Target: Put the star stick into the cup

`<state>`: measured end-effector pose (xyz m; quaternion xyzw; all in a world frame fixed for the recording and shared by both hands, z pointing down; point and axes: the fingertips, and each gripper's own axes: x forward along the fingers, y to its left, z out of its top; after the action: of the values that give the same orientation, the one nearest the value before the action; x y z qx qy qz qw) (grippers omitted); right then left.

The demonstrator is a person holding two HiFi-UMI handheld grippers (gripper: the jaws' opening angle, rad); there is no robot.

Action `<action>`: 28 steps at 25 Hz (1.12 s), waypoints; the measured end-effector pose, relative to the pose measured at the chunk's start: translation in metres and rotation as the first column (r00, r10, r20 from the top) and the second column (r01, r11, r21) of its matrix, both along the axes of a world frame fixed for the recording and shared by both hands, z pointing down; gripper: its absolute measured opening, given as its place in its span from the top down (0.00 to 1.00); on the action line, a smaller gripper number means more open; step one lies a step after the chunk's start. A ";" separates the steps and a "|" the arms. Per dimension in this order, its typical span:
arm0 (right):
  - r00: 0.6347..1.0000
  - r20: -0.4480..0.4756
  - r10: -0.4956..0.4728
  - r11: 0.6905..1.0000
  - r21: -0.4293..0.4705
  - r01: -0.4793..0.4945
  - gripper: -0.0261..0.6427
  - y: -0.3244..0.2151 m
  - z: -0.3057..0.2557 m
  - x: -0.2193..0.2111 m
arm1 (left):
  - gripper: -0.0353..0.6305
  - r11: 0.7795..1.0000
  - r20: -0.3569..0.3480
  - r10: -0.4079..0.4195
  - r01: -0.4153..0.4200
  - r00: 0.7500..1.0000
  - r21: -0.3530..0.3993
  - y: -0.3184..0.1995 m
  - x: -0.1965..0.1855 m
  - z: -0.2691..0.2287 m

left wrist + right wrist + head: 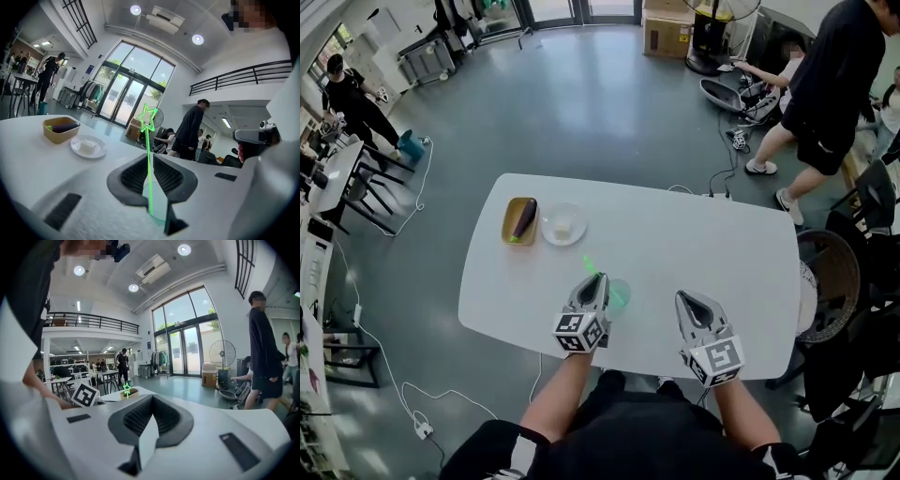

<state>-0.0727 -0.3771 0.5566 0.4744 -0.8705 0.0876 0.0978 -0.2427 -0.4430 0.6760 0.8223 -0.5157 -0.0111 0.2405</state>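
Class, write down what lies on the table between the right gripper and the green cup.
Nothing. In the head view, the stretch of white table between the right gripper and the cup is bare.

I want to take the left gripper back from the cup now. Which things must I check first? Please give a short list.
1. Stick foot is inside the cup: ok.
2. Left gripper jaws are apart, with a gap wider than the stick: ok.
3. Stick stands free, not leaning on a pad: cannot tell.
4. Cup is upright on the table: ok.
5. Right gripper is empty and apart from the cup: ok.
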 end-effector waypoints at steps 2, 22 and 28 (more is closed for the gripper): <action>1.000 -0.001 -0.005 1.000 0.004 0.005 0.95 0.001 -0.001 -0.002 | 0.88 1.000 0.010 -0.003 0.003 1.000 -0.007 0.001 -0.004 0.004; 0.997 0.027 -0.071 0.996 0.056 0.070 0.95 0.013 -0.019 -0.007 | 0.78 1.000 0.132 -0.015 0.012 0.991 0.023 0.062 -0.015 -0.018; 0.996 0.030 -0.088 0.992 0.093 0.085 0.95 0.010 -0.032 -0.003 | 0.91 0.970 0.175 -0.041 -0.003 0.984 0.243 0.061 0.002 -0.106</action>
<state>-0.0754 -0.3673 0.5250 0.4385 -0.8949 0.0511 0.0650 -0.2412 -0.3818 0.5697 0.8382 -0.5377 -0.0023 0.0909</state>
